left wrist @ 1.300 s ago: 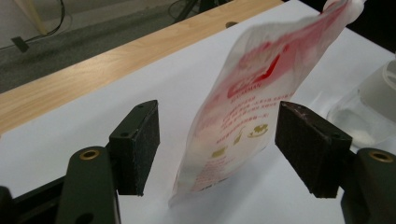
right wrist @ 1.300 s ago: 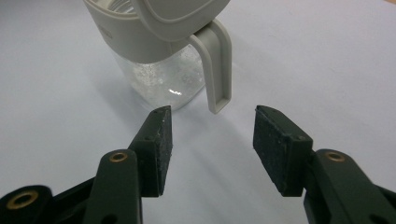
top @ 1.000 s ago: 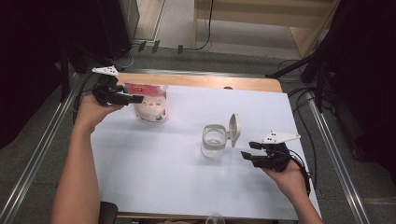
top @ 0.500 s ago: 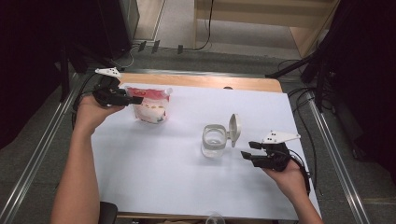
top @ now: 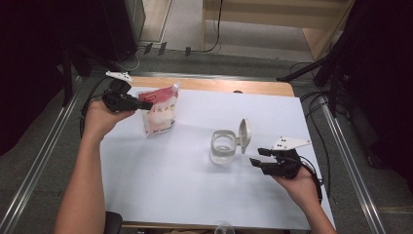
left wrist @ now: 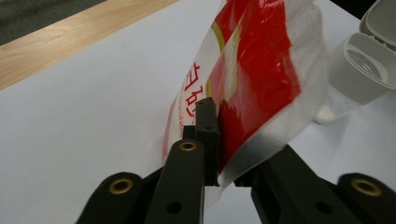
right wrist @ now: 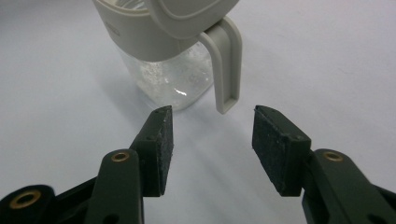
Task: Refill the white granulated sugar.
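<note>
A red and white plastic pouch (top: 159, 111) stands at the back left of the white sheet (top: 185, 190). My left gripper (top: 145, 105) has just been closing on the pouch's upper edge and is now shut on it. In the left gripper view the pouch (left wrist: 252, 70) is pinched between the jaws of the left gripper (left wrist: 224, 140). A clear jar (top: 223, 146) with its grey flip lid (top: 244, 135) standing open sits right of centre. My right gripper (top: 255, 157) rests open just right of it. In the right gripper view the jar (right wrist: 163, 70) lies just beyond the right gripper (right wrist: 212, 135).
A bare wooden strip (top: 214, 85) of the table runs along the far edge. Metal rails (top: 44, 161) flank both sides, and cables (top: 316, 126) lie at the right. A small round clear object (top: 223, 228) sits at the near edge.
The left gripper's jaws have closed on the pouch's top edge, and the pouch has tilted and lifted slightly. The right hand has stayed where it was.
</note>
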